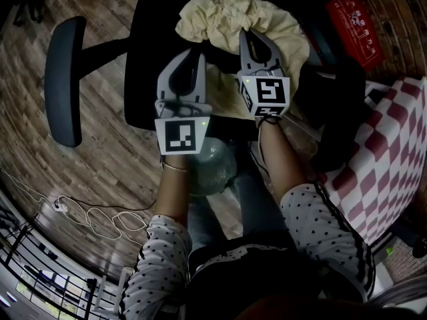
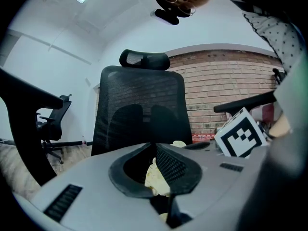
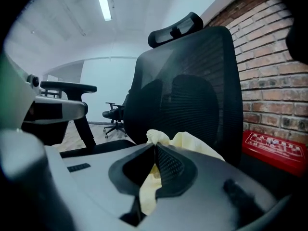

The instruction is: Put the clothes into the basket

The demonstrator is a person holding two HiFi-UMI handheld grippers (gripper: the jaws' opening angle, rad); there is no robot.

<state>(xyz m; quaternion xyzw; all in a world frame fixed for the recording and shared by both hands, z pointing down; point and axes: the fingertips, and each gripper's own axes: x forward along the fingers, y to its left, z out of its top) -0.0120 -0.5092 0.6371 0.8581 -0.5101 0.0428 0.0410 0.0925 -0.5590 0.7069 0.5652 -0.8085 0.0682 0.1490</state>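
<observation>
The pale yellow garment (image 1: 227,19) lay bunched at the far edge of the office chair's seat (image 1: 150,65), toward its right corner, and part of it ran down toward the front edge between the two tools. The left gripper (image 1: 193,52) had its jaws pressed together on a fold at the near left side of the garment; in its own view the yellow cloth showed between the ribbed pads. The right gripper (image 1: 249,37) was also pinched shut on the garment, at its right side, with cloth coming out above and below the pads. The two grippers stood near each other, almost side by side over the seat.

The step in hand seemed to be the lifting of the garment from the chair. To do it well, both pinches should probably stay firm and the two grippers should rise together. They should go high enough that the hanging part clears the seat and the armrest (image 1: 63,79) at the left. The basket was not visible in any view, so it would have to be found before the carry. A red and white checked cloth (image 1: 393,152) lay at the right, beyond the seat.
</observation>
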